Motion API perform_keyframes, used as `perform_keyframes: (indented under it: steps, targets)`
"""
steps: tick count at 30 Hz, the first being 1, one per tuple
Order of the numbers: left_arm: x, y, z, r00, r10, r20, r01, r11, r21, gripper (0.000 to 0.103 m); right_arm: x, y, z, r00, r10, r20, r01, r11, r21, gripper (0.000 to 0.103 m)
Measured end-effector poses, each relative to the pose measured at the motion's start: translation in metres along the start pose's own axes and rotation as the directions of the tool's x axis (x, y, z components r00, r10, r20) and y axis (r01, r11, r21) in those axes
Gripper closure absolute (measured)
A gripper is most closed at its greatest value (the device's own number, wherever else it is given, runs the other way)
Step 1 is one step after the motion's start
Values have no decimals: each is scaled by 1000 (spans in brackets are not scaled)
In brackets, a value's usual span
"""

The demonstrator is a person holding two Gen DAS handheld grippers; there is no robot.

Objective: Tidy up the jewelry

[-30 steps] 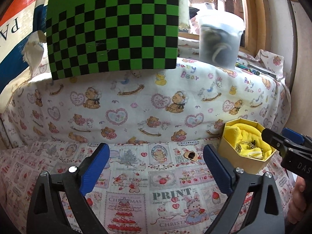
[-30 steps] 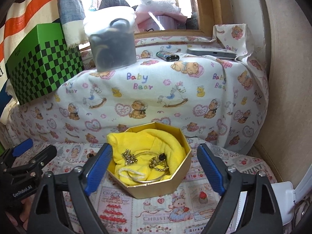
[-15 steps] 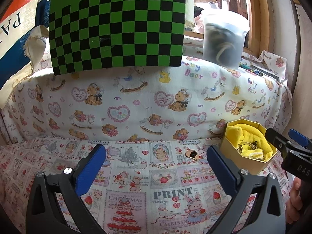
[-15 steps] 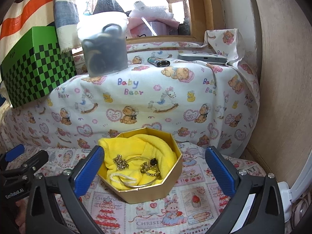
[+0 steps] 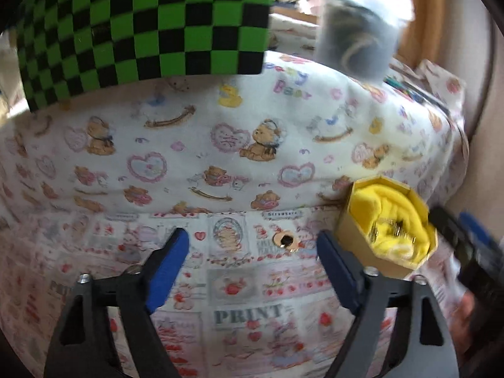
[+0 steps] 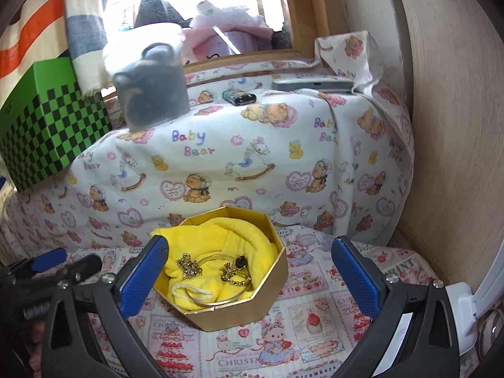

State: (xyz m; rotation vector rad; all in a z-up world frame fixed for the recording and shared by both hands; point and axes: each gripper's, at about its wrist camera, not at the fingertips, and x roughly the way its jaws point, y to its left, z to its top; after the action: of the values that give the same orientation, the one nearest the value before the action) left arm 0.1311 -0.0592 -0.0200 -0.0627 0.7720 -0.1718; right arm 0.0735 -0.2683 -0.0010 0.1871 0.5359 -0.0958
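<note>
While both tools hover low over the printed cloth (image 6: pixel 318 324), the right gripper (image 6: pixel 249 271) has its 2 blue pads spread wide w/ nothing between them. Just past them, at 12 o'clock, sits the gold hexagonal box (image 6: pixel 239 312), its near corner between the pads. Inside, a yellow cloth (image 6: pixel 226 236) holds a thin bangle (image 6: pixel 217 300), a white cord loop (image 6: pixel 189 293), a gold cluster piece (image 6: pixel 188 264) and a dark-stone ring (image 6: pixel 237 267).

The left gripper (image 5: pixel 252 258) is also spread & empty. A small gold ring (image 5: pixel 285 240) lies on the printed cloth at 12 o'clock beyond its tips, apart from both pads; the box shows at 2 o'clock.

Farther back rises the bear-print sheet (image 6: pixel 252 145), w/ a green checkered box (image 5: pixel 145 22) at 11 o'clock and a grey plastic tub (image 6: pixel 151 94) on top.
</note>
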Motion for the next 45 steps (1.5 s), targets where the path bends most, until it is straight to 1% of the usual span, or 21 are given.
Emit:
perform_keyframes:
  steps: [1, 3, 4, 6, 7, 9, 11, 12, 14, 15, 17, 19, 22, 24, 29, 32, 35, 40, 42, 45]
  targets:
    - [3, -2, 5, 1000, -8, -19, 8, 1000, -4, 34, 0, -1, 0, 1000, -2, -1, 2, 1000, 6, 0]
    - [11, -10, 12, 999, -11, -50, 13, 999, 32, 39, 1, -3, 0, 1000, -14, 1, 14, 1000, 10, 0]
    - [13, -16, 13, 998, 4, -55, 0, 998, 57, 44, 1, -3, 0, 1000, -24, 3, 24, 1000, 10, 0]
    - [21, -27, 14, 997, 38, -73, -30, 994, 103, 46, 2, -4, 0, 999, -39, 8, 39, 999, 8, 0]
    - [25, -30, 14, 996, 42, -82, -32, 993, 110, 47, 2, -5, 0, 999, -39, 8, 39, 999, 10, 0]
    - [34, -34, 12, 994, 41, -106, -30, 994, 106, 53, 2, -6, 1, 999, -39, 5, 39, 999, 15, 0]
    - [42, -37, 11, 990, 34, -135, -21, 995, 99, 61, 2, -6, 0, 999, -42, 5, 42, 999, 18, 0]
    - [45, -37, 10, 989, 28, -147, -14, 995, 95, 63, 1, -6, 0, 999, -45, 7, 45, 999, 17, 0]
    - [49, -39, 9, 987, 34, -155, -19, 995, 99, 71, 1, -6, 0, 999, -48, 9, 48, 999, 12, 0]
    - [51, -40, 9, 987, 39, -156, -23, 994, 108, 73, 2, -5, 0, 999, -51, 10, 51, 999, 8, 0]
    - [55, -44, 9, 986, 47, -163, -27, 992, 123, 87, 2, -4, 0, 999, -53, 9, 53, 999, 3, 0]
    - [58, -47, 8, 985, 42, -167, -22, 992, 123, 94, 2, -3, 0, 999, -53, 9, 53, 999, -1, 0]
    - [54, -46, 7, 987, 59, -149, -40, 991, 127, 94, 0, -3, 0, 998, -60, 15, 60, 998, -2, 0]
    - [42, -41, 5, 990, 52, -135, -33, 990, 138, 94, -1, -4, 0, 998, -54, 17, 54, 999, 2, 0]
    - [2, -21, -13, 994, 64, -88, -49, 985, 166, 94, -1, -3, 0, 998, -53, 17, 53, 999, -8, 0]
    - [-18, -6, -23, 997, 42, -66, -31, 987, 158, 94, -5, -2, 0, 998, -61, 29, 61, 998, -11, 0]
    - [-32, 11, -33, 998, 41, -51, -33, 989, 142, 94, -12, 4, -1, 997, -57, 52, 58, 998, -23, 0]
    - [-38, 40, -42, 998, 41, -43, -37, 994, 100, 94, -13, 12, -2, 996, -69, 54, 73, 995, -72, 0]
    - [-40, 49, -45, 998, 44, -33, -41, 996, 80, 94, -20, 15, -2, 995, -79, 58, 84, 993, -79, 0]
    - [-36, 52, -44, 999, 30, -41, -27, 998, 62, 94, -30, 22, 1, 997, -60, 56, 66, 993, -98, 0]
